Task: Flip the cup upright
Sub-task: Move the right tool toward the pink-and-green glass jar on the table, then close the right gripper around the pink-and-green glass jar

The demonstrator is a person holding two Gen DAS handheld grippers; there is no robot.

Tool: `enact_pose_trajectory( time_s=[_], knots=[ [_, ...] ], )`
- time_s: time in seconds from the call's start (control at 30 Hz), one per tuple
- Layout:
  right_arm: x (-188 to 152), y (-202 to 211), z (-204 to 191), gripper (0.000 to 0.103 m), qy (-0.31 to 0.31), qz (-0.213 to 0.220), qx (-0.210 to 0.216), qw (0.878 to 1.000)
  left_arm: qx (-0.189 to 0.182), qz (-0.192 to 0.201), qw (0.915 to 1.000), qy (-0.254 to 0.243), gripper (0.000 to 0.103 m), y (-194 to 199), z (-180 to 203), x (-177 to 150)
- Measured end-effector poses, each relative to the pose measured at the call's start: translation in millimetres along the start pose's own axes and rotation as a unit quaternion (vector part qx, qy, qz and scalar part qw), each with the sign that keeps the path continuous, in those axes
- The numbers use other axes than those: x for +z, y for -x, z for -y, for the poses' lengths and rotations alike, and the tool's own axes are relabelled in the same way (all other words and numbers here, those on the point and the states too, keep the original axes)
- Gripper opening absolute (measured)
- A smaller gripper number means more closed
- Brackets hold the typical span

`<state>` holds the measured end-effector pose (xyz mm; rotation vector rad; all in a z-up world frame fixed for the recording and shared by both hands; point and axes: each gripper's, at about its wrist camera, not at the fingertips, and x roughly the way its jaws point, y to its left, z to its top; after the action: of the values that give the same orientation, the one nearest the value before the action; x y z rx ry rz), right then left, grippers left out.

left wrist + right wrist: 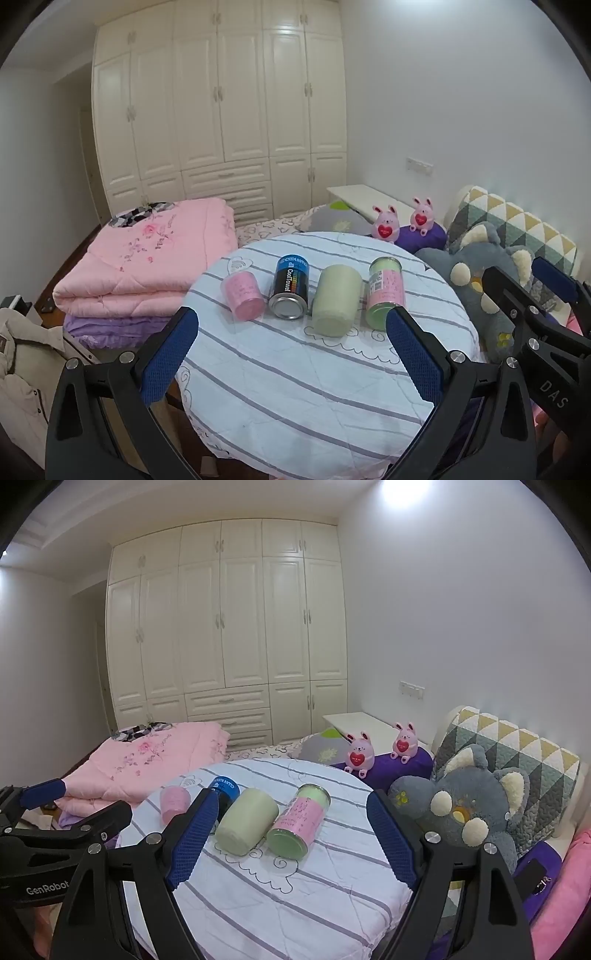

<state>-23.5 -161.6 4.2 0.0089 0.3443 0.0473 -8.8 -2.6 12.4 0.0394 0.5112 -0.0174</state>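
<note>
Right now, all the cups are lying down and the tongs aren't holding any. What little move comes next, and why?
Probably ease the right tongs forward toward the pale green cup. It lies on its side on the striped cloth, nearest in front of those open, empty tongs. The left tongs are open too, and nothing stands upright yet, so a first grip has to come before any flipping.

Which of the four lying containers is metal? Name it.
The black-and-blue tin can, second from left between pink cup and plain green cup; only it shows a shiny steel bottom.
</note>
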Motion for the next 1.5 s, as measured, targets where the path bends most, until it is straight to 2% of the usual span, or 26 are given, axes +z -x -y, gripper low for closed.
enact_pose_trajectory(
  time_s=[0.23,0.87,1.3,1.5],
  knots=[
    [1.1,2.2,-1.8,0.084,0.002,-0.002,-0.004,1.000,-0.008,-0.005,1.0000,-0.002,0.103,0.5,-0.7,0.2],
    [-0.8,-12.5,4.5,0.084,0.000,-0.017,-0.009,1.000,-0.007,-0.025,0.9996,-0.007,0.103,-28.5,5.4,-6.1],
    [-3.4,-53.2,14.8,0.084,-0.011,-0.054,-0.009,0.998,0.003,-0.058,0.9983,-0.004,0.103,-72.2,7.6,-0.4],
    [-3.8,-85.3,21.9,0.084,-0.037,-0.092,-0.015,0.995,0.025,-0.075,0.9969,0.000,0.103,-103.2,7.8,7.6]
  ],
)
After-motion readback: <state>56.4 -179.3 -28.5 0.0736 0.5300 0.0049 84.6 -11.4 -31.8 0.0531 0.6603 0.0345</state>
